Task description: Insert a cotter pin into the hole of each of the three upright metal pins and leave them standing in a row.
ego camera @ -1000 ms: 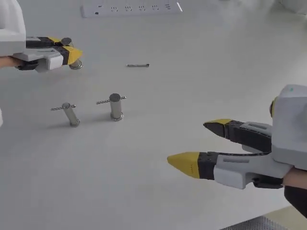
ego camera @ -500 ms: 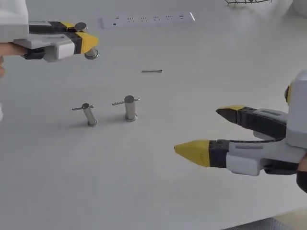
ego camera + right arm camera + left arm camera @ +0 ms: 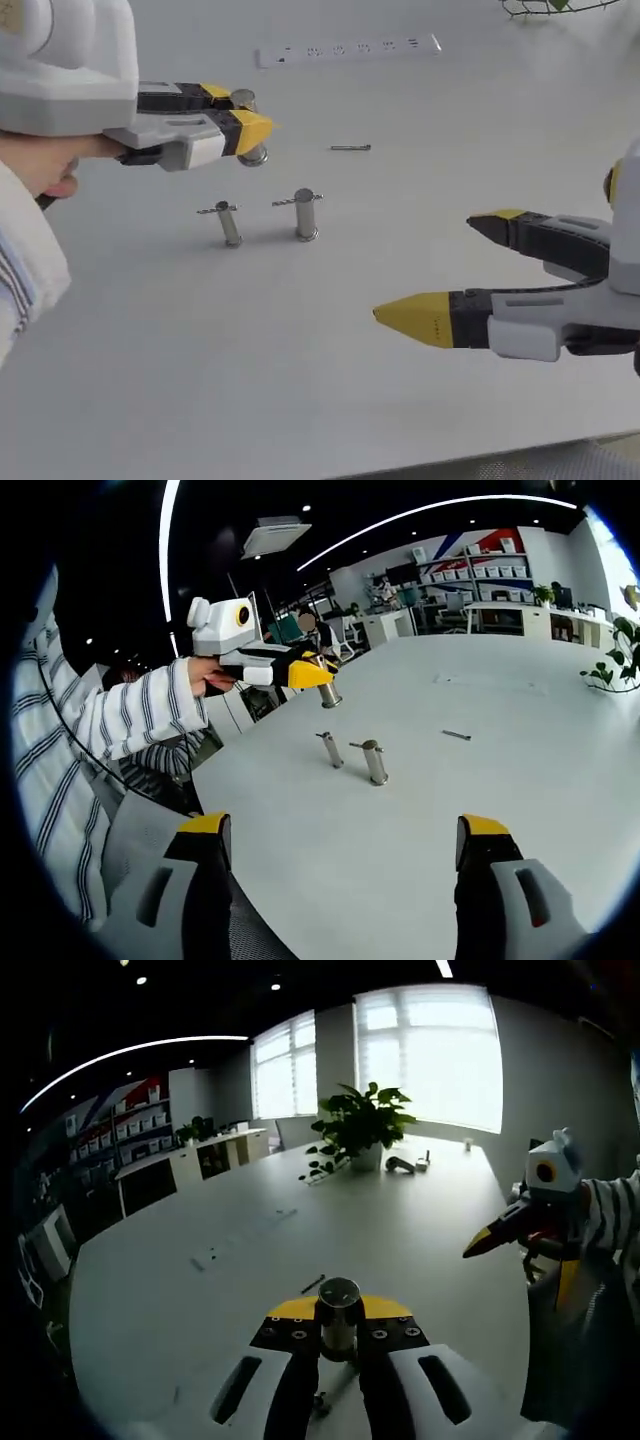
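Observation:
My left gripper (image 3: 250,128) is shut on an upright metal pin (image 3: 246,102) at the upper left; its flanged base (image 3: 252,156) shows below the jaws. From the left gripper view the pin (image 3: 339,1300) stands between the closed jaws. Two more metal pins (image 3: 229,224) (image 3: 305,214) stand side by side on the white table, each with a cotter pin through its top. A loose cotter pin (image 3: 350,148) lies behind them. My right gripper (image 3: 432,268) hovers open at the lower right, with nothing between its jaws. The right gripper view shows both standing pins (image 3: 330,748) (image 3: 373,762).
A white power strip (image 3: 345,48) lies along the far side of the table (image 3: 300,380). A potted plant (image 3: 358,1125) stands further off on the table. A person's striped sleeve (image 3: 110,730) reaches in from the left.
My left gripper, with the pin in it, has shifted right and nearer to the two standing pins. The head camera has also moved. The right gripper stays open.

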`<state>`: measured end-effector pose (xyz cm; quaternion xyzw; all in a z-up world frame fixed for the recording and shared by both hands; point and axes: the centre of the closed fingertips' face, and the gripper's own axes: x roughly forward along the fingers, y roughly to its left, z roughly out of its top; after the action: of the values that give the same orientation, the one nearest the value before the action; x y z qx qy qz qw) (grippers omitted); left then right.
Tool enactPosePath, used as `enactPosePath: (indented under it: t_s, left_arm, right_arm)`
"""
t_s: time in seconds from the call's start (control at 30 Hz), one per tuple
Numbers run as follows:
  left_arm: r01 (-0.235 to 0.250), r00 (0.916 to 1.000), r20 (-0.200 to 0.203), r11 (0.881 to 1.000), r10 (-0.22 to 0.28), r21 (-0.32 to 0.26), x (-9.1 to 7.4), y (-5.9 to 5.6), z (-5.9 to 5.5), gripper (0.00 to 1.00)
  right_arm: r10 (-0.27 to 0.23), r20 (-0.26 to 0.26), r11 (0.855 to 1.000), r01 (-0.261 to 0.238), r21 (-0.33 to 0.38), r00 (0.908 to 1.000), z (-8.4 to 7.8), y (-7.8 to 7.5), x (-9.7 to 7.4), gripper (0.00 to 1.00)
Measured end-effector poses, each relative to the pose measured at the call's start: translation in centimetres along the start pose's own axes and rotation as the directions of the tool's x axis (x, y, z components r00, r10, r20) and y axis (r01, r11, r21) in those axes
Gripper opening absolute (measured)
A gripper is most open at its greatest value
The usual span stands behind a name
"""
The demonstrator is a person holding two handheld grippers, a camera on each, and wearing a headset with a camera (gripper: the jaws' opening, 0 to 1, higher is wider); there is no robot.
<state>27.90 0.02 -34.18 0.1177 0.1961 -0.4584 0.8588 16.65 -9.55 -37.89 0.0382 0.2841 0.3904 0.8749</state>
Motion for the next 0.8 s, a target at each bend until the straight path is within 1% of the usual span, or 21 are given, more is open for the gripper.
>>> enactPosePath:
  t_s: [0.03, 0.07, 0.1, 0.17, 0.27, 0.33, 0.47, 0.57, 0.67, 0.73, 0.8]
  left_arm:
    - [0.000, 1.0000, -0.001, 1.000, 0.000, 0.000, -0.1, -0.3, -0.1, 0.10]
    - [0.001, 1.0000, -0.003, 1.000, -0.001, -0.004, -0.2, -0.9, -0.3, 0.10]
    - [0.003, 1.0000, -0.004, 1.000, -0.003, -0.007, -0.2, -1.2, -0.4, 0.10]
    - [0.011, 0.9999, -0.004, 1.000, -0.011, -0.020, 0.0, -2.0, -1.0, 0.10]
    - [0.018, 0.9997, -0.015, 0.999, -0.018, -0.029, 0.4, -3.3, -2.0, 0.10]
    - [0.019, 0.9994, -0.030, 0.999, -0.020, -0.036, 0.7, -3.9, -2.7, 0.10]
    - [0.018, 0.9988, -0.045, 0.999, -0.020, -0.050, 1.0, -4.9, -3.6, 0.10]
    - [0.012, 0.9984, -0.054, 0.998, -0.016, -0.060, 1.3, -5.2, -4.2, 0.10]
    - [0.008, 0.9981, -0.061, 0.999, -0.011, -0.051, 1.6, -5.5, -4.8, 0.10]
    - [0.009, 0.9978, -0.065, 0.998, -0.013, -0.065, 1.9, -5.7, -5.2, 0.10]
    - [0.011, 0.9972, -0.073, 0.997, -0.017, -0.078, 2.3, -6.0, -5.7, 0.10]
  right_arm:
    - [0.003, 0.000, 1.000, -0.003, -0.002, 1.0000, -0.1, 0.0, -0.1, 0.91]
    - [0.005, -0.001, 1.000, -0.005, 0.002, 1.0000, -0.1, 0.1, -0.1, 0.91]
    - [0.008, -0.004, 1.000, -0.008, 0.009, 1.0000, -0.2, 0.2, -0.2, 0.91]
    - [0.018, -0.015, 1.000, -0.018, 0.022, 0.9997, -0.5, 0.4, -0.3, 0.91]
    - [0.018, -0.037, 1.000, -0.018, 0.006, 0.9992, -0.9, 0.6, -0.6, 0.90]
    - [0.019, -0.046, 1.000, -0.019, 0.005, 0.9987, -1.1, 0.6, -0.8, 0.90]
    - [0.013, -0.050, 1.000, -0.013, 0.002, 0.9987, -1.4, 0.5, -1.0, 0.88]
    - [0.007, -0.073, 1.000, -0.006, 0.011, 0.9973, -2.3, 0.2, -1.0, 0.87]
    - [0.004, -0.074, 1.000, -0.003, 0.015, 0.9972, -2.6, 0.2, -1.1, 0.87]
    - [-0.006, -0.072, 1.000, 0.008, 0.018, 0.9974, -2.7, 0.1, -1.2, 0.89]
    - [-0.019, -0.075, 0.999, 0.022, 0.036, 0.9970, -2.9, -0.1, -1.2, 0.89]
